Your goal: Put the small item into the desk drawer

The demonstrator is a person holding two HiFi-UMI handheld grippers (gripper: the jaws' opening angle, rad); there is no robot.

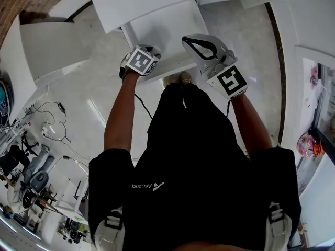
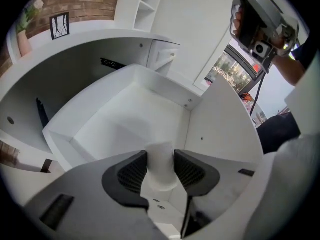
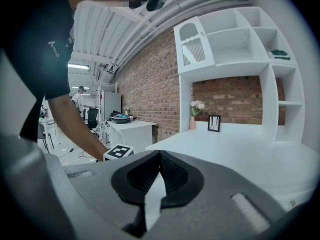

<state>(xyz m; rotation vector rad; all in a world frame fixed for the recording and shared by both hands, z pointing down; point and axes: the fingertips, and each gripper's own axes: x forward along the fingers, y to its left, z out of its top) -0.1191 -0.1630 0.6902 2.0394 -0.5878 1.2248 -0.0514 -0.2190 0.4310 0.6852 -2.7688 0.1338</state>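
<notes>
Holds small white cylinder [image 2: 161,170] pinched in left gripper [image 2: 161,156] over open desk drawer [image 2: 167,93]; right gripper [image 3: 159,176] pressed together, empty, raised at right; best lowered near drawer floor, mid-compartment, before spreading tongs gently.

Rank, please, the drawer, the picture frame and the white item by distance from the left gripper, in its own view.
1. White item: clamped between the jaws of the left gripper.
2. Drawer: open, directly ahead of the jaws.
3. Picture frame: upper left, on the desk top beyond the drawer.
</notes>
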